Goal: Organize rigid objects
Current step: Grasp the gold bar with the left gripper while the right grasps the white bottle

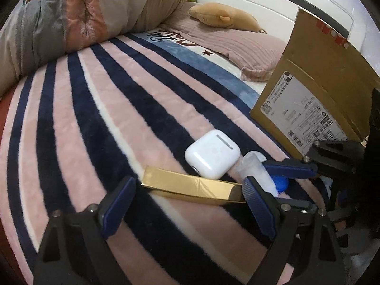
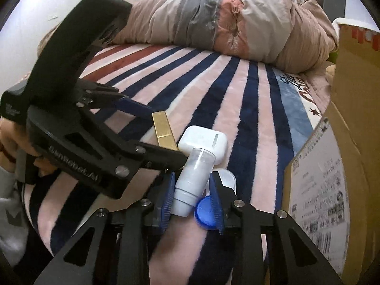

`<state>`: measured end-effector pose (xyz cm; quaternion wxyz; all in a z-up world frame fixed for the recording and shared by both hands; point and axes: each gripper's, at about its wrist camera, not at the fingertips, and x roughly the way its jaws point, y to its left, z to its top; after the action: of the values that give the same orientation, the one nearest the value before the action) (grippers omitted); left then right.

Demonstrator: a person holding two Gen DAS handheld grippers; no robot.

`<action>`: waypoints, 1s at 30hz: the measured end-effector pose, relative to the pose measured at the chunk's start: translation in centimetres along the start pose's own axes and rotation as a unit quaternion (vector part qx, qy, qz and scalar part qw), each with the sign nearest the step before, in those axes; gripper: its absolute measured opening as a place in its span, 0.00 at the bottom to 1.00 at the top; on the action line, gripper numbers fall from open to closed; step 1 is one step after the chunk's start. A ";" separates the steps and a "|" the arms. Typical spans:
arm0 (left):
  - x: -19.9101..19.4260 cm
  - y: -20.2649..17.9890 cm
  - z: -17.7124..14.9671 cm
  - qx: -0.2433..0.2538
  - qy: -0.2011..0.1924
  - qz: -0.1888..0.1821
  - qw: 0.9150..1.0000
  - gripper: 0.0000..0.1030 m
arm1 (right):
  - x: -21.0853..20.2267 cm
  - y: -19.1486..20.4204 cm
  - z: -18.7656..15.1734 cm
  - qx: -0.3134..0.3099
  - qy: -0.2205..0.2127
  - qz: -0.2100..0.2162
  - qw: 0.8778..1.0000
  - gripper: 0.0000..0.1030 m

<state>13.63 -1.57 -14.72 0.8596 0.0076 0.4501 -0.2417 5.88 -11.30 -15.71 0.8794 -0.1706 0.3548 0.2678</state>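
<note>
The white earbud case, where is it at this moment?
The white earbud case lies on the striped blanket, just behind the gold bar, with the cardboard box to its right.

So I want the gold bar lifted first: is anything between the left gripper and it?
No. The left gripper already straddles the gold bar with open jaws and nothing in the gap. The white case lies just behind the bar, close enough to get nudged. The right gripper brackets the tube alongside.
</note>
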 end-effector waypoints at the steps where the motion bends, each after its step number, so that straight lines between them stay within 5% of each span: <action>1: 0.1 -0.1 0.0 0.004 0.000 -0.002 1.000 0.87 | -0.2 0.0 -0.2 0.000 0.003 0.000 1.000 0.24; 10: 0.7 -0.1 0.0 0.022 0.004 -0.003 1.000 0.93 | -2.4 0.2 -1.7 0.016 0.027 0.016 0.999 0.23; 18: 0.1 -0.2 -0.4 0.029 -0.007 0.006 1.000 0.86 | -2.5 0.1 -2.0 0.028 0.025 0.023 0.999 0.21; 25: -3.3 -0.1 -3.0 0.020 -0.009 0.004 1.000 0.86 | -2.8 0.1 -1.9 0.054 0.037 0.087 0.994 0.21; 30: -4.3 0.5 -4.4 0.010 -0.010 0.012 1.000 0.86 | -2.1 0.8 -1.8 0.054 0.048 0.066 0.995 0.21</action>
<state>8.41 1.62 -14.05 0.8666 0.0191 0.4391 -0.2363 3.18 -12.23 -15.57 0.8496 -0.1115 0.4212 0.2972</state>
